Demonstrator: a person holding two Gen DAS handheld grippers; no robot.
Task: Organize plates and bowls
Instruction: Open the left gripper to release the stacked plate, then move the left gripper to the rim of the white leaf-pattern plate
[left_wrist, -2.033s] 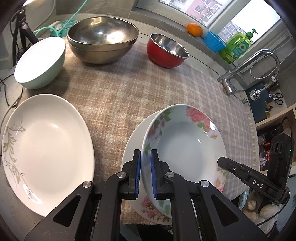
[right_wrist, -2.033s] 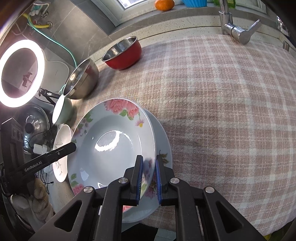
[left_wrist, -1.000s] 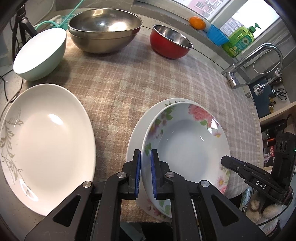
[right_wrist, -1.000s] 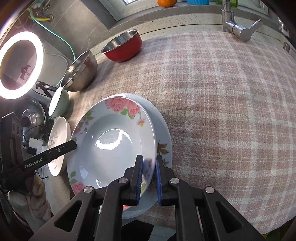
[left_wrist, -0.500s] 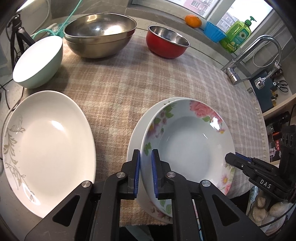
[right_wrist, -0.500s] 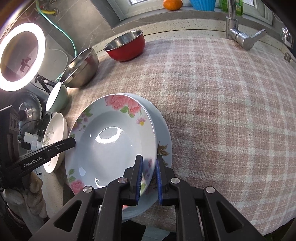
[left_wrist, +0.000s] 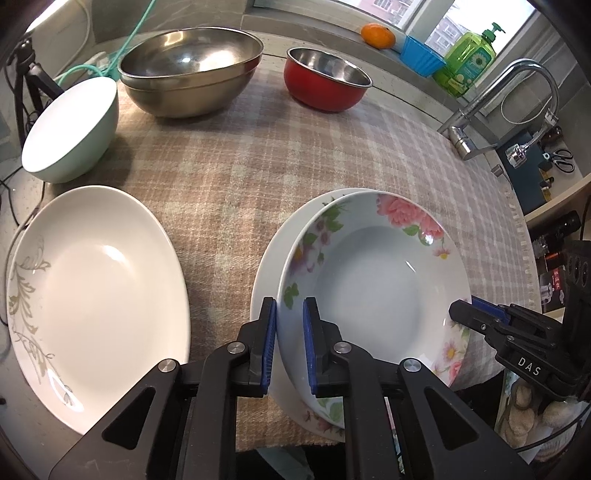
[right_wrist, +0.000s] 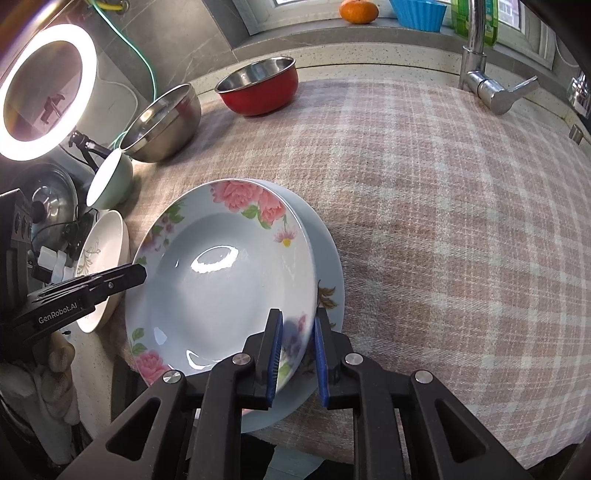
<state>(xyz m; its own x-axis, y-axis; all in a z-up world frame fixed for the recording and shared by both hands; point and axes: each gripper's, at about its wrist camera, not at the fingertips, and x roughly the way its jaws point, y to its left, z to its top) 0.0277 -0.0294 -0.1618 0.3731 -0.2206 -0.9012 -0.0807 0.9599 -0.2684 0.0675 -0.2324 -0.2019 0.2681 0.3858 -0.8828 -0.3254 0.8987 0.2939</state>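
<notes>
Resting on a white plate with a leaf motif, a shallow white ceramic dish with pink roses and green leaves on its rim is being straddled at opposite rims by two black tongs with blue pads. The left gripper is being held over the dish's near-left rim, which is standing between the blue pads; a thin gap is showing on both sides of the rim, so the jaws are being kept slightly spread rather than pinching. The right gripper is being held over the opposite rim in the same way, its jaws parted a little with the flowered edge between them, and in the left wrist view its black tip is being seen at the dish's far-right edge. The stacked pair is being supported near the front edge of a beige and pink checked cloth spread over the counter. To the left, a large oval white plate with a grey-gold vine pattern is lying partly off the cloth, well apart from the stack. Behind it, a pale green bowl with a white inside is being seen tilted, beside a large steel mixing bowl, and a red bowl with a steel inside is sitting further right.
</notes>
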